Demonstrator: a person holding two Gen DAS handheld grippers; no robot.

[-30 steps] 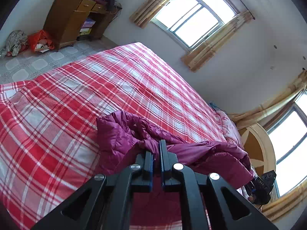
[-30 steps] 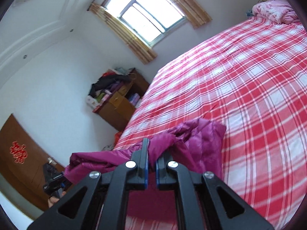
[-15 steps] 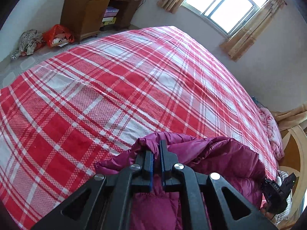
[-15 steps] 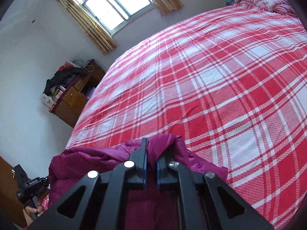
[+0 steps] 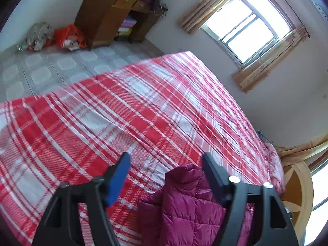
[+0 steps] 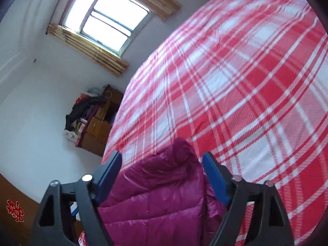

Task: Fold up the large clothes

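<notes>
both grippers gape wide, holding nothing — left gripper [image 5: 166, 160], right gripper [image 6: 162, 157]. a quilted magenta jacket [image 6: 155, 192] lies at 6 o'clock on the red plaid bedspread [image 5: 127, 110]; window [image 5: 246, 28] at 1 o'clock, wooden cabinet [image 5: 106, 14] at 11.

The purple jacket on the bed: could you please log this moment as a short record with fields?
garment: purple quilted jacket, lying on the bed
surface: red and white plaid bedspread
left claw: open, above the jacket's edge, gripping nothing
right claw: open, jaws either side of the jacket's upper fold, not clamped
fold state: jacket bunched at the near bed edge; how neatly it is folded cannot be told
background: wooden cabinet, curtained window
</notes>
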